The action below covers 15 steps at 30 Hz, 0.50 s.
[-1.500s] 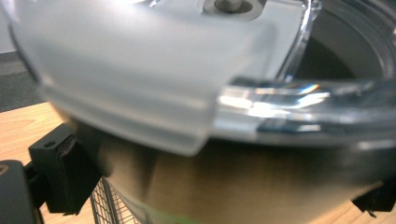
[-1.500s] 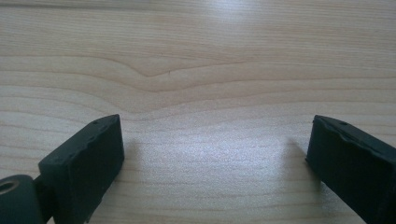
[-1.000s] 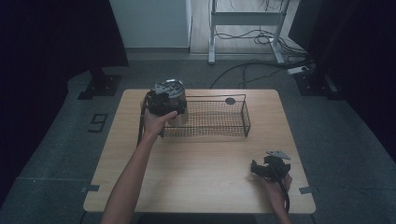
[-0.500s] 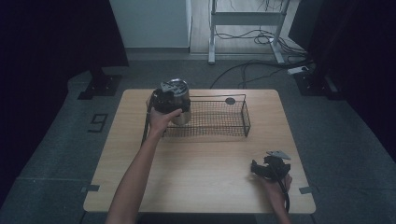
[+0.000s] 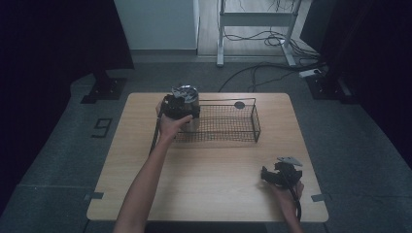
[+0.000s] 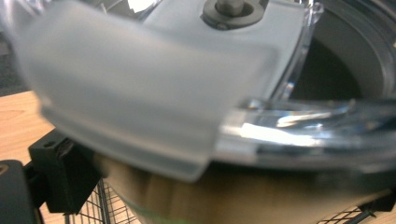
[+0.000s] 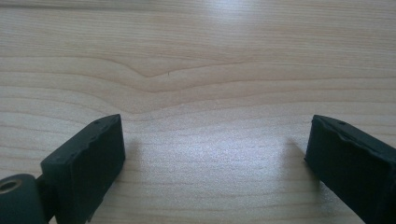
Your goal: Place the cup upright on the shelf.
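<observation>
Over the last second my left gripper (image 5: 179,108) had carried the glass jar (image 5: 186,97) a little to the right, from the table's edge side toward the left end of the wire basket (image 5: 243,138). I judged that as the jar being on its way into the basket, with the lowering not yet finished.

In the left gripper view the jar (image 6: 299,140) sat right against the camera, its frosted lid clasp (image 6: 140,88) blurred across the frame and basket mesh below. One black jaw showed beside the glass, so I read the left gripper as clamped on the jar.

My right gripper (image 5: 281,175) rested on the table (image 7: 196,56) near the right front corner, jaws wide apart, well away from the jar.
</observation>
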Each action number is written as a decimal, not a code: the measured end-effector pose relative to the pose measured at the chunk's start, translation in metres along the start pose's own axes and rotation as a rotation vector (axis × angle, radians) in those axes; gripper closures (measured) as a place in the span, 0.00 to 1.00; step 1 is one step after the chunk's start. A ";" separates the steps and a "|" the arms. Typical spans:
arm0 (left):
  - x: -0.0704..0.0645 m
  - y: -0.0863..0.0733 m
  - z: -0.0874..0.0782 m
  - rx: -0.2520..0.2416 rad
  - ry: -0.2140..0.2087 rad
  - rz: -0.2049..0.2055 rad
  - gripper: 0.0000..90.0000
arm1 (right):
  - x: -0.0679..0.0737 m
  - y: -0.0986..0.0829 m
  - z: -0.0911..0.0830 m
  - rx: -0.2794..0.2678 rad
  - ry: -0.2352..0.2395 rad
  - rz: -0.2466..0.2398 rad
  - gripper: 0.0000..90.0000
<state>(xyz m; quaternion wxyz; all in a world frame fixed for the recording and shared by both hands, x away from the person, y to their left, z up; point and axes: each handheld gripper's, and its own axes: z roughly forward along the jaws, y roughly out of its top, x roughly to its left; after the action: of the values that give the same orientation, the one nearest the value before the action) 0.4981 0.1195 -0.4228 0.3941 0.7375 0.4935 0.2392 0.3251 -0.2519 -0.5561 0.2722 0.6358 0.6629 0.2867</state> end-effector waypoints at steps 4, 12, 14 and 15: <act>-0.001 -0.004 0.005 0.012 0.006 -0.003 0.04 | 0.000 0.000 0.000 0.000 0.000 0.000 0.05; -0.001 -0.013 0.015 0.037 0.010 -0.014 0.04 | 0.000 0.000 0.000 0.000 0.000 0.000 0.05; -0.001 -0.014 0.017 0.040 0.012 -0.016 0.04 | 0.000 0.000 0.000 0.000 0.000 0.000 0.05; -0.001 -0.015 0.018 0.043 0.012 -0.015 0.04 | 0.000 0.000 0.000 0.000 0.000 0.000 0.05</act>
<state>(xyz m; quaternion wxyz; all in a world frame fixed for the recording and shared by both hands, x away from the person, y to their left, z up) 0.5026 0.1158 -0.4452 0.3770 0.7406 0.5065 0.2300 0.3251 -0.2519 -0.5561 0.2723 0.6357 0.6629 0.2869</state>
